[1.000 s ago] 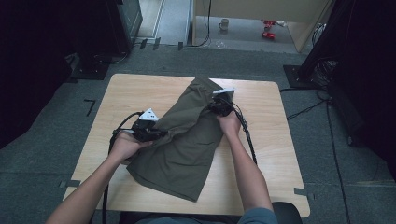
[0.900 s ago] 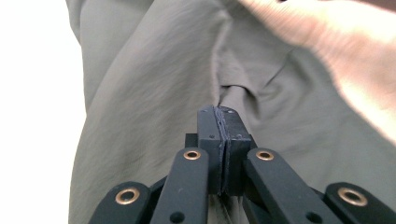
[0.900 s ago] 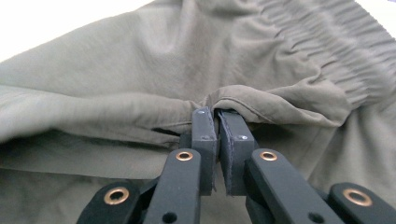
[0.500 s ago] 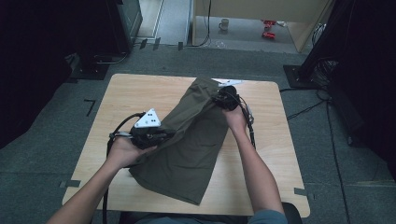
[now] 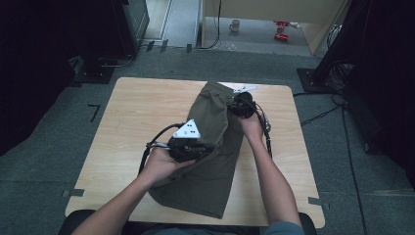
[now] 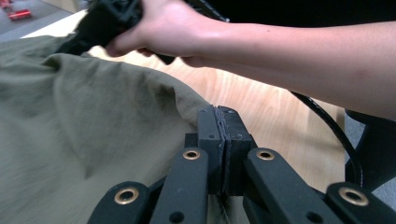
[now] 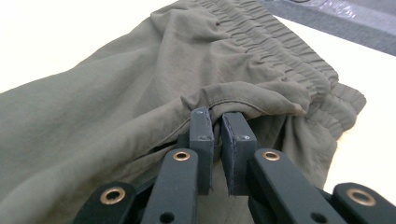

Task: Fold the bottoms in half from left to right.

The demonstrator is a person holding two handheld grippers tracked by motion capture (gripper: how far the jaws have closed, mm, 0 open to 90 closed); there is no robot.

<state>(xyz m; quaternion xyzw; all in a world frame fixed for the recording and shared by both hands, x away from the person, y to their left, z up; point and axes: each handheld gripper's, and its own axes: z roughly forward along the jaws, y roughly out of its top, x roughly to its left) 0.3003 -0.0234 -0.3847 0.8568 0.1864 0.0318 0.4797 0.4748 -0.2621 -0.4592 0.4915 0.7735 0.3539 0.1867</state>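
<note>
A pair of olive-green shorts (image 5: 210, 152) lies lengthwise on the wooden worktop (image 5: 127, 117), running from the far edge, right of its middle, down toward the near edge, where the leg end stops just short. The elastic waistband (image 7: 275, 51) is at the far end, bunched into gathers.

The left hand-held gripper (image 6: 223, 140) sits over the middle of the worktop at the shorts' left edge, its jaws pressed together on a fold of the cloth (a thin seam of fabric shows between the pads). The left hand (image 5: 164, 164) holds it from below.

The right hand-held gripper (image 7: 218, 135) is near the far edge, clamped on a hem just under the waistband, the cloth pulled up into a small ridge between its jaws. The right hand (image 5: 252, 126) grips it from the near side.
</note>
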